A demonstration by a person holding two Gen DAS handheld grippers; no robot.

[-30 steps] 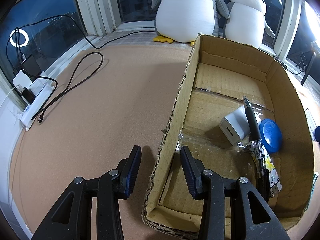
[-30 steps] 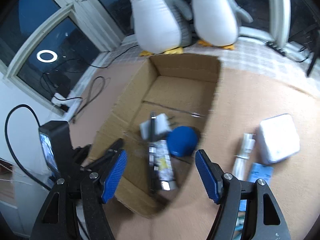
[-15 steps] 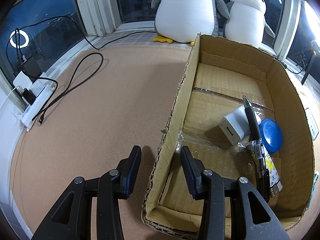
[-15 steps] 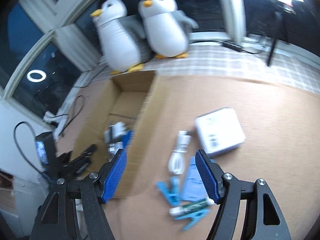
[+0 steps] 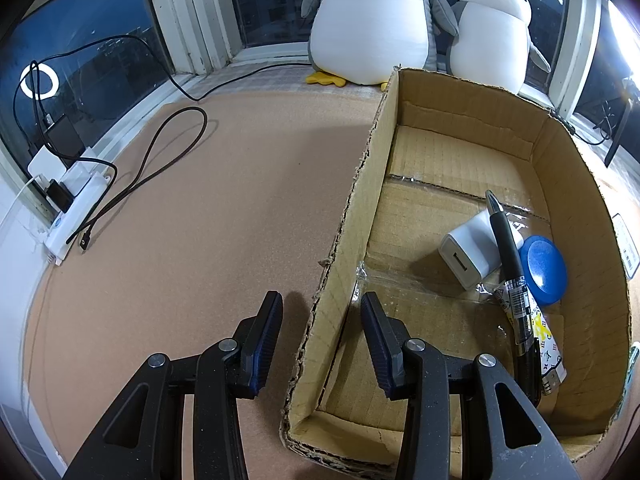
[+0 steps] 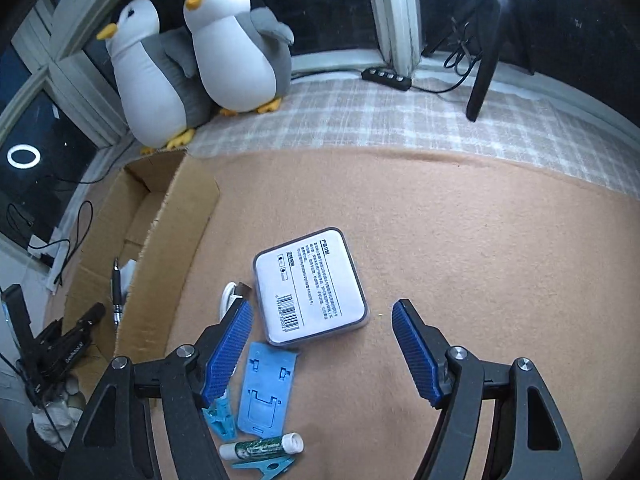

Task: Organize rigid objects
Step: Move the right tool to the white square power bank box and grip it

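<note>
A cardboard box (image 5: 580, 208) lies on the tan carpet holding a white charger (image 5: 468, 248), a black pen (image 5: 508, 256) and a blue round disc (image 5: 544, 264). My left gripper (image 5: 320, 300) straddles the box's near-left wall, with a gap visible on each side of the cardboard. My right gripper (image 6: 322, 306) hovers open above a flat white box with a barcode (image 6: 310, 286); nothing is between its pads. Beside that box lie a white cable (image 6: 228, 296), a blue phone stand (image 6: 266, 390), a green lip balm tube (image 6: 260, 448) and blue clothes pegs (image 6: 220, 416).
Two plush penguins (image 6: 240, 52) sit at the window behind the cardboard box (image 6: 160, 260). A power strip with black cables (image 5: 76, 204) lies along the left wall. A black tripod leg (image 6: 484, 76) and a switch strip (image 6: 386, 78) stand on the checked mat at the back.
My right gripper swung rightward from above the cardboard box to above the loose items on the carpet, sinking a little. The left gripper and the box have not moved.
</note>
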